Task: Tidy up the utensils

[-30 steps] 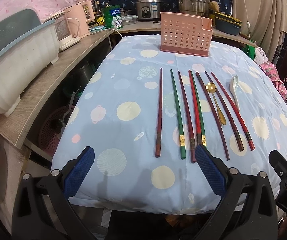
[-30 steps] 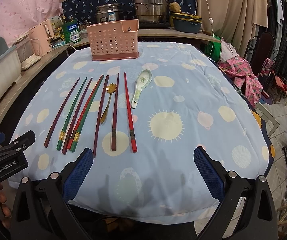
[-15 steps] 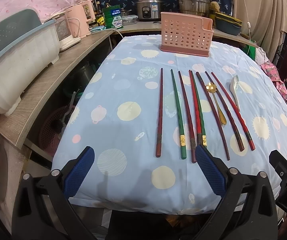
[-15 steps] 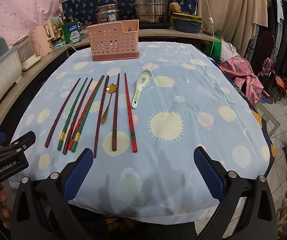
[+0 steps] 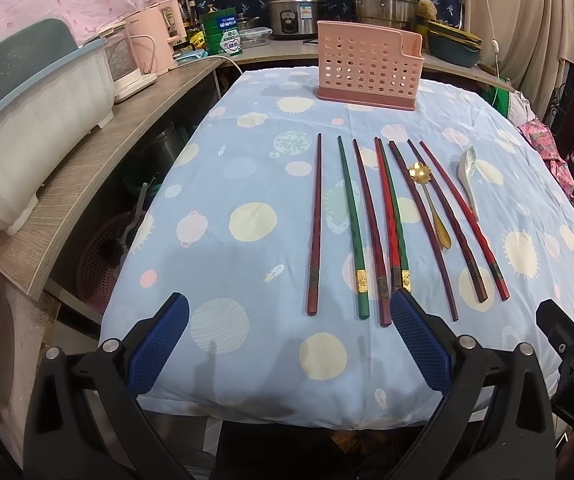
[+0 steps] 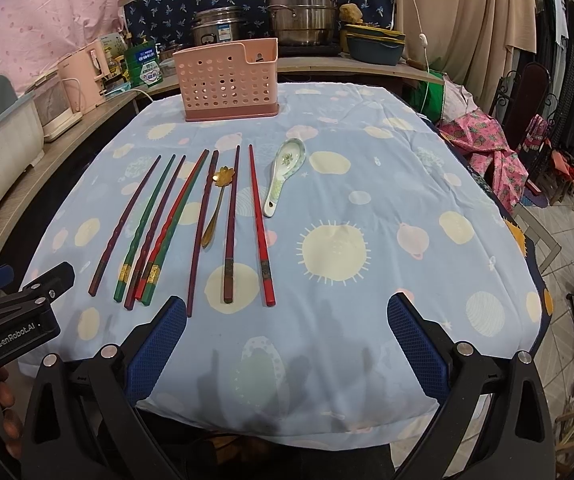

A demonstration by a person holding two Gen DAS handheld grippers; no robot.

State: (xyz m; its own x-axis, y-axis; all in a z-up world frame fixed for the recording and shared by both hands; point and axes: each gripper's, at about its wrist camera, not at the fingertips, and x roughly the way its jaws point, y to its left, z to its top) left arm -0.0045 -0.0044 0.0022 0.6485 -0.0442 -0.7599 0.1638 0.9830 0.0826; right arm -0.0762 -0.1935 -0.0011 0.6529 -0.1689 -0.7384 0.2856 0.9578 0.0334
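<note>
Nothing sorted yet: we see the perforated pink plastic utensil basket [image 6: 229, 80] apparently empty, coloured chopsticks [image 6: 229, 224] and both spoons on cloth; left gripper [image 5: 289, 344] and right gripper [image 6: 287, 346] spread, unloaded.

A table [image 6: 427, 184] is covered by a pale blue cloth [image 5: 247, 184] printed with round shapes. A curved wooden counter [image 5: 99, 152] is set along the left and far sides — pots [image 6: 303, 12], a pink kettle [image 5: 159, 40] and a white tub [image 5: 27, 136] are kept on it. A beige curtain [image 6: 463, 16] is hung at the right; the floor [image 6: 563, 224] is tiled.
</note>
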